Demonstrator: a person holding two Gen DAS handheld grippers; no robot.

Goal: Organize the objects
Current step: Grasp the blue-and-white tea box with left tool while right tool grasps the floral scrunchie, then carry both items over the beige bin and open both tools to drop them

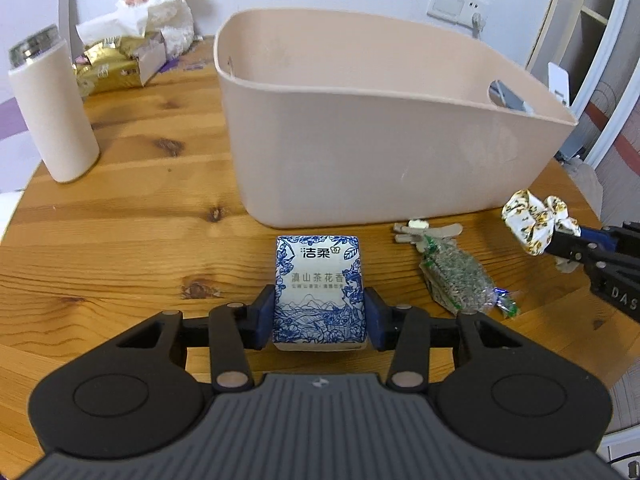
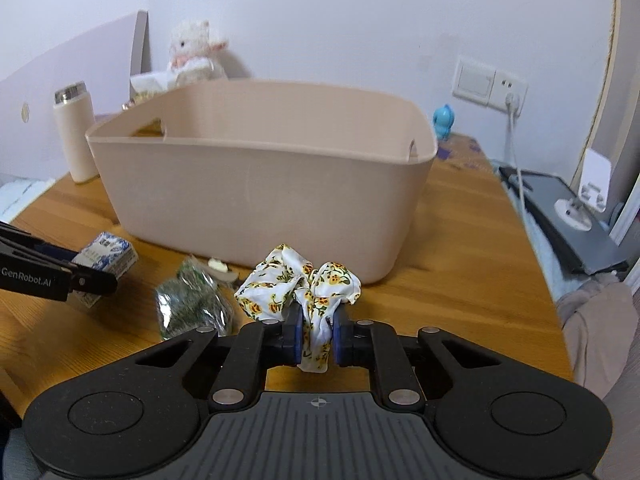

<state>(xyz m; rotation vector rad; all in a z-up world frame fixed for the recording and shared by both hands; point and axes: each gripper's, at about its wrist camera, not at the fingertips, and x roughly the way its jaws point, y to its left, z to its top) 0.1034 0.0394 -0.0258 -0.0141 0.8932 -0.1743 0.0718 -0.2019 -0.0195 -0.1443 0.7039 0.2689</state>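
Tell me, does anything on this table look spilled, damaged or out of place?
Nothing looks spilled or broken. Loose things still lie in front of the bin: a green packet and a small clip. The left gripper holds a tissue pack; the right gripper holds a floral scrunchie.

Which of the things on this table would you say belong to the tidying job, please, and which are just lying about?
Belong to the job: tissue pack in the left gripper; floral scrunchie in the right gripper; pink bin; green packet; grey clip.

Probably just lying about: white flask; plush toy; gold tissue box; blue figurine.
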